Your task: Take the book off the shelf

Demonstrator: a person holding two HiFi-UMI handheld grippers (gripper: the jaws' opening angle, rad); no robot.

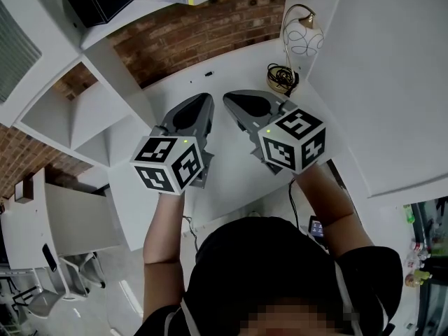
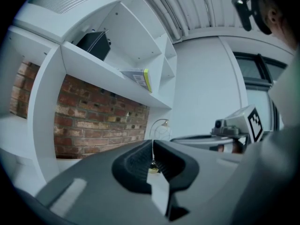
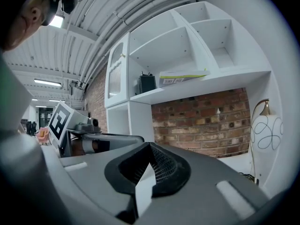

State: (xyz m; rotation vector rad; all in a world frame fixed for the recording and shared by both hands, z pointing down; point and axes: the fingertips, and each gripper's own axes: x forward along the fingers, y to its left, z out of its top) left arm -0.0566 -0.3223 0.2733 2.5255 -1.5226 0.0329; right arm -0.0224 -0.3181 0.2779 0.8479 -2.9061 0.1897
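- One book [image 3: 183, 77] lay flat on the white shelf [image 3: 220, 81], with its yellow-green edge toward the room.
- On the same board, a black box [image 3: 147, 84] stood to one side of the book, and no gripper was touching either.
- Below the shelf ran a red brick wall [image 1: 203, 33], with a white desk [image 1: 224, 177] in front of it.
- Both grippers were held low over the desk, well apart from the book and below the shelf.
- Seen from the left gripper view, the left gripper [image 2: 151, 146] was clenched, its dark ribbed pads pressed together with nothing between them.
- In the right gripper view, the right gripper [image 3: 149, 149] was likewise clenched and empty.
- From the head view the two grippers sat side by side, their tips angled toward each other and near, the marker cubes toward the person.
- At the desk's far right corner stood a lamp [image 1: 302, 37] with a white patterned shade, and a coil of cable [image 1: 280, 78] lay beside its base.
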